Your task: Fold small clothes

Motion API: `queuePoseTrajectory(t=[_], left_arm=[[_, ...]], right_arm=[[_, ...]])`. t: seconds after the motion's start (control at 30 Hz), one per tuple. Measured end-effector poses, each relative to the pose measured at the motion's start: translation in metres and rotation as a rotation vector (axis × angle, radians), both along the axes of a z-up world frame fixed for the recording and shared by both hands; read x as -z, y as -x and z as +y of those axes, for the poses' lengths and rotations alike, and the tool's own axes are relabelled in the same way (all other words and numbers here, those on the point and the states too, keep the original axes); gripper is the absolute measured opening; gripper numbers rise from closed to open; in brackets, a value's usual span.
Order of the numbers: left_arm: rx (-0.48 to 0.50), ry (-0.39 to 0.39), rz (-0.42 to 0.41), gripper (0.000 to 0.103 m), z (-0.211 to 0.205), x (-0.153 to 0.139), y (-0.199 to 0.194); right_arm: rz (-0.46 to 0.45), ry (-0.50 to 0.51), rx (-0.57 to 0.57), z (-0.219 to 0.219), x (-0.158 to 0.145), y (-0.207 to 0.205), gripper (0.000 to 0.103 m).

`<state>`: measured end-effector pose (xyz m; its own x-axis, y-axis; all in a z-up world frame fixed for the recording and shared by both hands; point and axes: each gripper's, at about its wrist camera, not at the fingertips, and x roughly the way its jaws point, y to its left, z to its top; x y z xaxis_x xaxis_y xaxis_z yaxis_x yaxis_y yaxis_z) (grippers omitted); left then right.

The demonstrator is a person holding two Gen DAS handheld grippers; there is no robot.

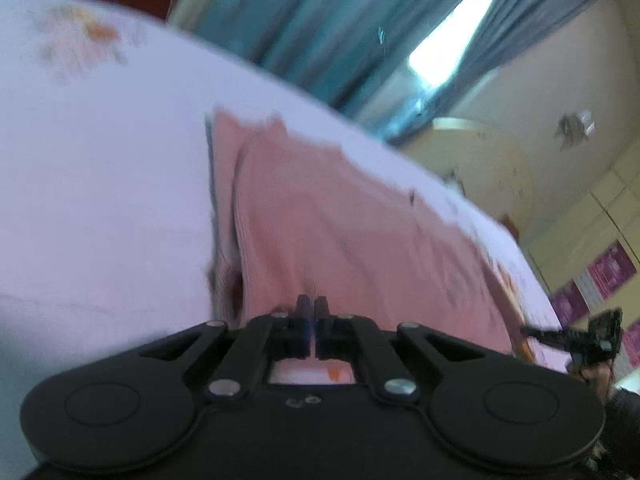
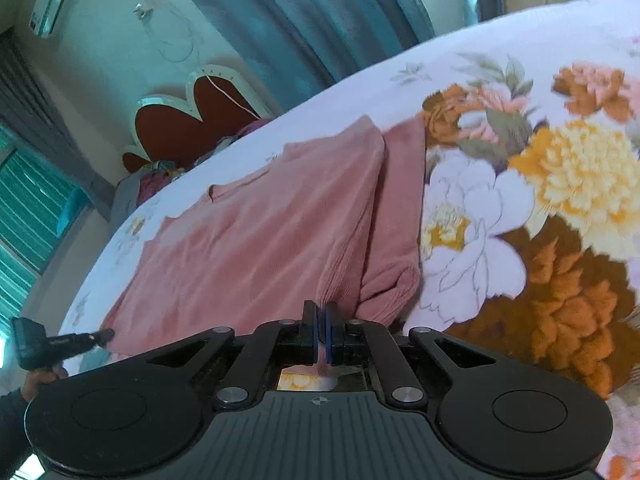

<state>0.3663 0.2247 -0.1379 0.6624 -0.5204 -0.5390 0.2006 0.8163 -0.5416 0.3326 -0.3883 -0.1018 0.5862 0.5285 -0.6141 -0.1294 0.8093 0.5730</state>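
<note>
Grip check: your right gripper [image 2: 323,314] pinches the pink ribbed knit garment [image 2: 256,248] at its near hem on the floral bedsheet [image 2: 520,200]; your left gripper [image 1: 311,307] appears clamped on the hem too. Lift both corners evenly and keep the edge taut ahead.

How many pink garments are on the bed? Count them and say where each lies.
1. The pink garment lies spread on the floral bedsheet, its near edge pinched by the left gripper and right gripper. Others may lie out of view.
</note>
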Motion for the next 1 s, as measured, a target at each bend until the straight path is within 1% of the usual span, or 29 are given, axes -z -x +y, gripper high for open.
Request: queuePoseTrajectory(t=[0.03,0.07,0.1,0.2,0.23,0.3,0.33,0.37,0.4,0.43,0.47,0.5,0.53,0.57,0.6,0.63,0.67,0.77,0.8,0.87,0.93,0.97,1.0], left_arm=[[-0.033,0.0,-0.022,0.032,0.004,-0.004,0.005],[-0.06,-0.002,-0.039,0.049,0.008,-0.007,0.009],[-0.076,-0.011,-0.055,0.054,0.009,-0.01,0.012],[-0.048,-0.065,-0.021,0.052,0.005,-0.007,0.007],[-0.032,-0.072,-0.004,0.05,0.003,-0.004,0.003],[0.003,-0.081,0.024,0.04,-0.001,0.002,-0.003],[0.008,-0.079,0.028,0.038,-0.001,0.004,-0.004],[0.015,-0.063,0.037,0.027,-0.001,0.007,-0.007],[0.031,-0.043,0.052,0.002,0.0,0.01,-0.01],[0.046,-0.024,0.056,0.003,0.002,0.012,-0.011],[0.07,0.016,0.044,0.003,0.005,0.013,-0.011],[0.097,0.079,0.015,0.003,0.01,0.012,-0.009],[0.113,0.131,-0.021,0.003,0.016,0.008,-0.006],[0.112,0.163,-0.052,0.003,0.023,0.004,-0.003],[0.099,0.183,-0.065,0.003,0.031,0.002,0.0],[0.078,0.177,-0.064,0.003,0.039,0.002,0.002],[0.065,0.154,-0.053,0.003,0.044,0.004,0.004],[0.071,0.117,0.02,0.003,0.045,0.021,0.001],[0.081,0.108,0.036,0.003,0.041,0.026,0.0],[0.081,0.092,0.052,0.003,0.036,0.033,-0.001],[0.054,0.084,0.048,0.006,0.033,0.032,0.001],[0.05,0.089,0.048,0.016,0.032,0.031,0.001],[0.057,0.089,0.041,0.024,0.029,0.029,0.002]], right_arm=[[0.004,0.0,0.002,-0.001,0.0,0.0,0.003],[0.008,0.004,0.015,-0.003,0.0,0.0,0.003],[0.008,0.011,0.031,-0.004,0.001,0.0,0.003],[0.025,-0.027,0.051,-0.008,0.005,-0.001,0.004],[0.03,-0.035,0.054,-0.008,0.007,-0.002,0.004],[0.045,-0.038,0.048,-0.006,0.01,-0.004,0.004],[0.054,-0.034,0.044,-0.005,0.011,-0.006,0.004],[0.063,-0.028,0.037,-0.003,0.014,-0.007,0.004],[0.074,-0.018,0.032,-0.001,0.016,-0.009,0.004],[0.081,-0.017,0.019,0.0,0.018,-0.01,0.004],[0.08,-0.037,-0.016,0.0,0.02,-0.01,0.003],[0.062,-0.078,-0.059,-0.001,0.017,-0.009,0.002],[0.045,-0.091,-0.076,-0.003,0.011,-0.006,0.002],[0.032,-0.083,-0.08,-0.007,0.004,-0.004,0.002],[0.015,-0.073,-0.076,-0.012,-0.002,-0.001,0.002],[0.002,-0.057,-0.065,-0.017,-0.006,0.002,0.002],[0.002,-0.032,-0.045,-0.024,-0.008,0.005,0.002],[0.053,0.024,-0.01,-0.031,0.007,0.004,0.002],[0.076,0.032,-0.005,-0.029,0.014,0.003,0.002],[0.094,0.041,-0.005,-0.025,0.024,0.004,0.002],[0.073,0.014,0.027,-0.026,0.024,0.006,0.002],[0.048,-0.004,0.06,-0.028,0.022,0.009,0.005],[0.038,-0.02,0.078,-0.032,0.02,0.011,0.011]])
